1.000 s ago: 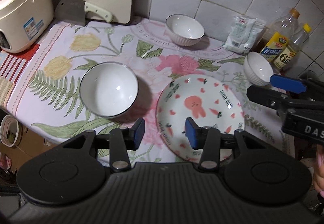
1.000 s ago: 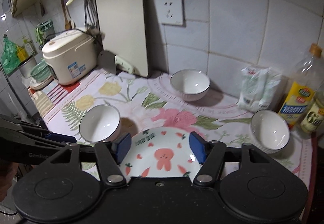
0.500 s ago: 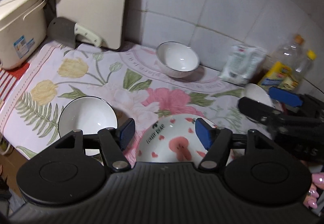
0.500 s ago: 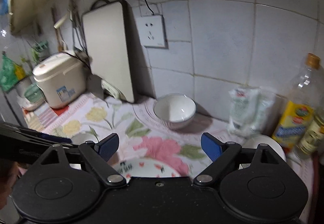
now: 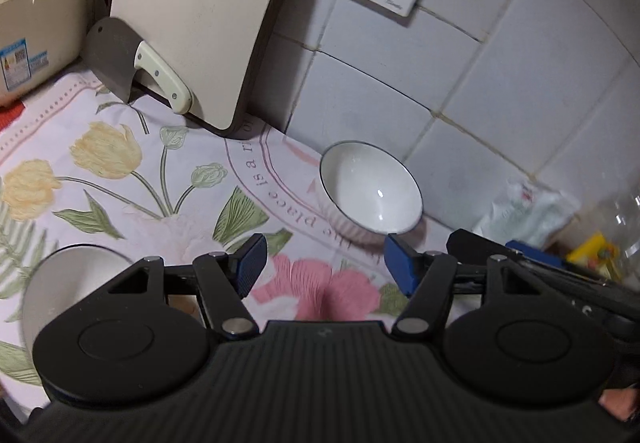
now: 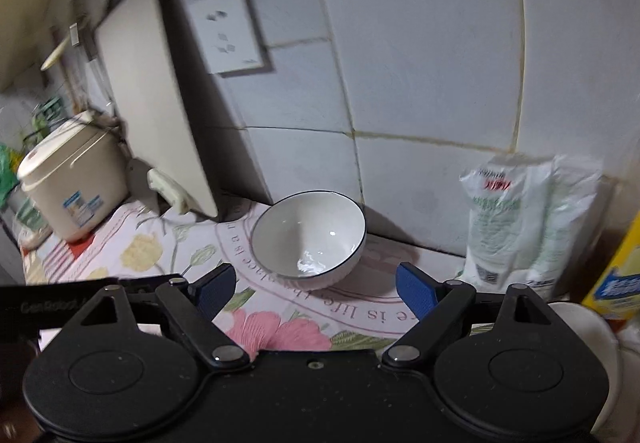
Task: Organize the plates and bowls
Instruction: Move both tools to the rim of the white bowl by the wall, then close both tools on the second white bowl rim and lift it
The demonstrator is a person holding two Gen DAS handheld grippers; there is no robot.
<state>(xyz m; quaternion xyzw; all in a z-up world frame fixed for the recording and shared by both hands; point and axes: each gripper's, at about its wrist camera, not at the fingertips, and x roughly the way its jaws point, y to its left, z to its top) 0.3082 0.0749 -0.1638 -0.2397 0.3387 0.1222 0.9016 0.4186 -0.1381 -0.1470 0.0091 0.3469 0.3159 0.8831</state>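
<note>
White bowl (image 6: 308, 237) near wall, clear of spread right tool (image 6: 316, 289).

Left gripper (image 5: 322, 267), right gripper (image 6: 316, 289): jaws just opened, empty

Light: dim, cool, from above my tongs.
Glare: spots inside white bowl (image 6: 309, 235).
Blur: my right view smeared, socket (image 6: 230, 31) soft.
Edges: fisheye bends tiles (image 5: 496, 91).
</note>
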